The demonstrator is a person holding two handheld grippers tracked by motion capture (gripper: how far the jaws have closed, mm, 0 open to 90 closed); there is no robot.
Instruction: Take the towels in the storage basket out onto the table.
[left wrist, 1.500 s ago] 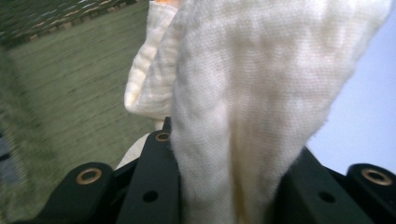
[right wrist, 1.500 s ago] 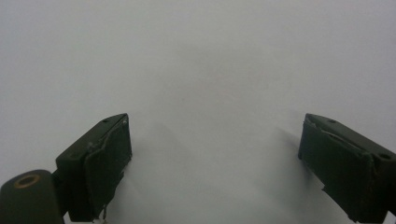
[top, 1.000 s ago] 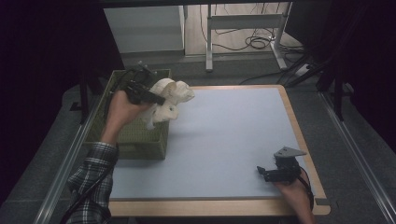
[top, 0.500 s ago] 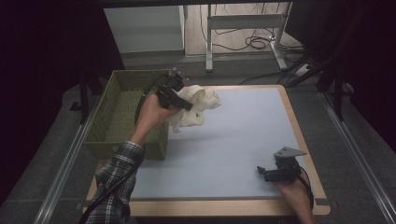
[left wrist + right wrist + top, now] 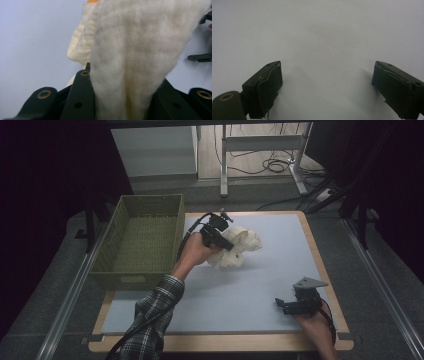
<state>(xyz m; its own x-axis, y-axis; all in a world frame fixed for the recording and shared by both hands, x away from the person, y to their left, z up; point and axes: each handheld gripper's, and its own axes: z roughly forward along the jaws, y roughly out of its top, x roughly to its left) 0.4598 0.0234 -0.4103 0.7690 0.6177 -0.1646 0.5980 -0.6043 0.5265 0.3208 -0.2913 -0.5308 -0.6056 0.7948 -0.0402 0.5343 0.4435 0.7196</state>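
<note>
The desk (image 5: 280,270) carries a pale blue mat, and a green basket (image 5: 142,237) stands at its far left corner. The cloth (image 5: 235,247) has left that basket: a second ago it hung over the basket's right rim, and now it sits bunched on the mat just right of the basket, toward the far side. The left tool (image 5: 216,232) has carried it across and down and is clenched on it; in the left gripper view the cream weave (image 5: 135,57) rises straight from between the jaws. The cloth looks about to be laid down, probably for spreading or folding. The right tool (image 5: 295,306) has not stirred at the near right corner, its jaws wide apart over bare mat (image 5: 324,37), holding nothing. No brand, label or writing can be read anywhere.
</note>
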